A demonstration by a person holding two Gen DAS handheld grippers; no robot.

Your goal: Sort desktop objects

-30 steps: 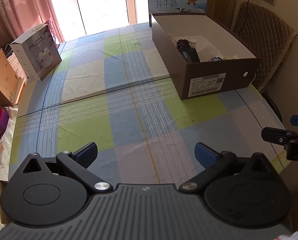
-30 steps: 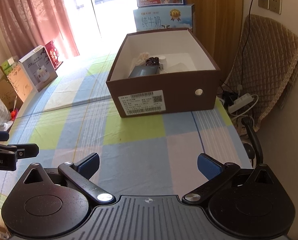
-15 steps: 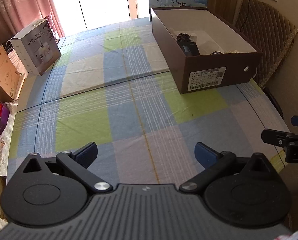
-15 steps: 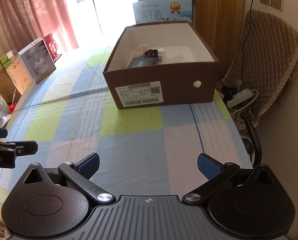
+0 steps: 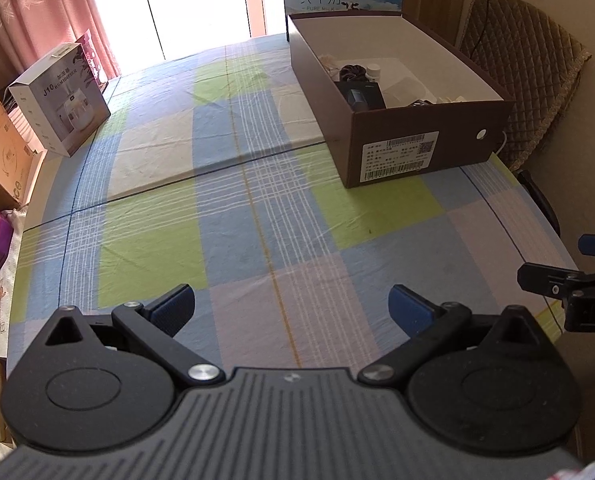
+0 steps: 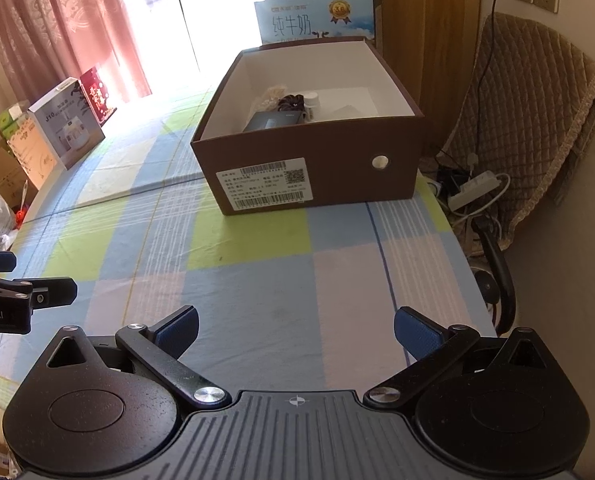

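Over the near edge of the table, left wrist view: the left gripper [image 5: 291, 306] hangs with blue-padded fingers [image 5: 175, 307] spread wide, nothing between them, above the checked blue, green and pink tablecloth [image 5: 233, 216]. At the table's far right corner stands the open brown cardboard shoebox [image 5: 425, 148], white label facing the camera. Inside lie a dark flat case [image 5: 360, 96], a dark scrunchie [image 5: 352, 72] and a small white-capped bottle [image 5: 372, 73], close together. A white humidifier carton [image 5: 59, 98] sits at the far left edge. Part of the right gripper [image 5: 577, 280] shows at the right edge.

Right wrist view: the right gripper [image 6: 295, 330] also has its fingers wide apart, holding nothing. The shoebox [image 6: 337, 160] is straight ahead near the right edge, well apart from the fingers; case [image 6: 275, 120], scrunchie [image 6: 291, 101] and bottle [image 6: 312, 100] are inside. A quilted brown chair cover [image 6: 537, 120] hangs beyond the right edge.
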